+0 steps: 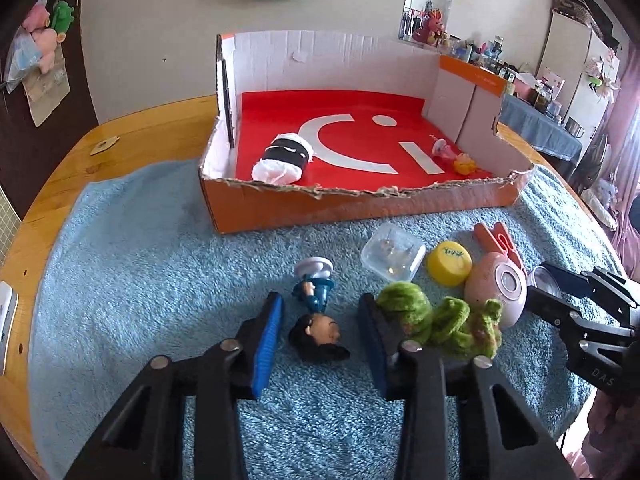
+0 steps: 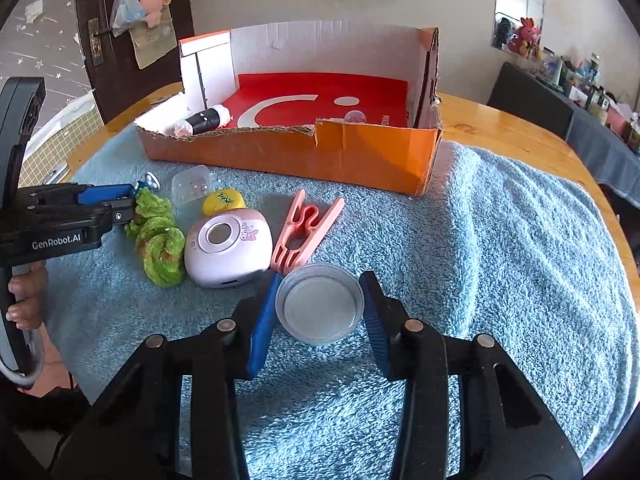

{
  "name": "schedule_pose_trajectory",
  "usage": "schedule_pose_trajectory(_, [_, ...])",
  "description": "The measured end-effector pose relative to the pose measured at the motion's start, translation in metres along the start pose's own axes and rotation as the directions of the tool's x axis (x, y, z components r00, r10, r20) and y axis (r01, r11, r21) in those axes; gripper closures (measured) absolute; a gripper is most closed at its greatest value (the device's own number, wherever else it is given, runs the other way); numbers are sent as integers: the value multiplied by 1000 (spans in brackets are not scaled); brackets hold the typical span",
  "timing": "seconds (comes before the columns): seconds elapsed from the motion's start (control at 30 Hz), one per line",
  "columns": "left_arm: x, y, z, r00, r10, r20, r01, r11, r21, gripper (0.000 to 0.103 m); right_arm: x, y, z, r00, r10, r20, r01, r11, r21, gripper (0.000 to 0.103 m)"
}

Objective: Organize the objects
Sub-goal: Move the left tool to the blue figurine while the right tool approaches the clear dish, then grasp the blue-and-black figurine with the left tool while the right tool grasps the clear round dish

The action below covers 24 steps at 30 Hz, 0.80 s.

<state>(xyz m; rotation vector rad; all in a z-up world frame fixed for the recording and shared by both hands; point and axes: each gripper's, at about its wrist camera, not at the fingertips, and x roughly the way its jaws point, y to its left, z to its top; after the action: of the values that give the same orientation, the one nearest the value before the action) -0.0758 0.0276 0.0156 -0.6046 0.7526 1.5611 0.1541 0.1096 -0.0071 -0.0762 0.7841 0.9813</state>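
- A round wooden table [image 1: 160, 120] carries a blue towel [image 1: 140, 260], on which loose items lie in front of an orange cardboard box [image 1: 320, 208] with a torn front edge and a red floor.
- Inside the box, at its left, lies a black-and-white rolled cloth [image 1: 285, 157]; near its right wall lie two small toys [image 1: 452, 156].
- The left gripper [image 1: 320, 328] is low over the towel, its blue-padded fingers [image 1: 267, 340] apart on either side of a small doll figurine [image 1: 316, 312] lying on its back, head towards the camera; neither pad is seen touching it.
- Just right of the figurine, a green fuzzy scrunchie [image 1: 436, 320] presses against the gripper's right finger.
- Behind it sit a clear plastic case [image 1: 392, 252] and a yellow bottle cap [image 1: 448, 262], side by side.
- A pink toy camera [image 2: 226, 246] rests beside the scrunchie, with a pink clothes peg [image 2: 304, 228] lying just to its right.
- The right gripper [image 2: 319, 312] brackets a clear round lid [image 2: 320, 304] lying flat on the towel, fingers spread at either rim; whether the pads touch it cannot be told.
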Motion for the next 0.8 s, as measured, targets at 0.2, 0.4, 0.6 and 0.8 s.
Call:
schedule_pose_trajectory(0.2, [-7, 3, -3, 998, -54, 15, 54, 998, -34, 74, -6, -4, 2, 1000, -3, 22, 3, 1000, 22, 64])
schedule_pose_trajectory(0.4, [-29, 0, -4, 995, -51, 87, 53, 998, -24, 82, -22, -4, 8, 998, -10, 68, 8, 999, 31, 64])
schedule_pose_trajectory(0.6, [-32, 2, -4, 995, -44, 85, 46, 999, -26, 100, -33, 1, 16, 995, 2, 100, -4, 1000, 17, 64])
schedule_pose_trajectory(0.8, [-27, 6, -16, 998, -35, 59, 37, 999, -29, 99, -28, 0, 9, 997, 10, 78, -12, 1000, 25, 64])
